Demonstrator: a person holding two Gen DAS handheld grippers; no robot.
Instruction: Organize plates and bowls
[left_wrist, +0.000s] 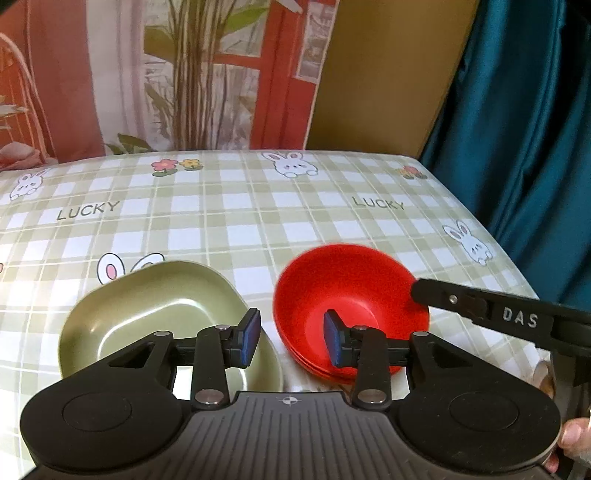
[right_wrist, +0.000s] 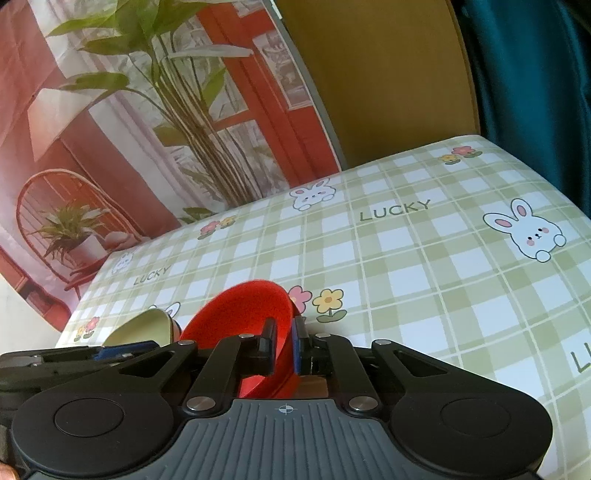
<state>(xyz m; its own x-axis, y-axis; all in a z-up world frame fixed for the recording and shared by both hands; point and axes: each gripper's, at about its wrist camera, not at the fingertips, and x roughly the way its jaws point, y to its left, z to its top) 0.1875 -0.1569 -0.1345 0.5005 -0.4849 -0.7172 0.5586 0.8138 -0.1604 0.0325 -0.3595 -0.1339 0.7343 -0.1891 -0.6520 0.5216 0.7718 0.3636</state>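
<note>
A red bowl (left_wrist: 347, 295) sits tilted on top of a stack of red bowls (left_wrist: 325, 371) on the checked tablecloth. My right gripper (right_wrist: 283, 345) is shut on the red bowl's rim (right_wrist: 251, 310); its finger reaches in from the right in the left wrist view (left_wrist: 436, 295). A green plate (left_wrist: 159, 306) lies left of the red stack, and its edge shows in the right wrist view (right_wrist: 147, 325). My left gripper (left_wrist: 291, 338) is open and empty, held above the gap between the green plate and the red bowls.
The table (left_wrist: 258, 206) has a green checked cloth with rabbits and "LUCKY" print. A printed backdrop (left_wrist: 166, 74) hangs behind it, and a teal curtain (left_wrist: 517, 129) hangs to the right. The table's right edge (left_wrist: 509, 258) is near the red bowls.
</note>
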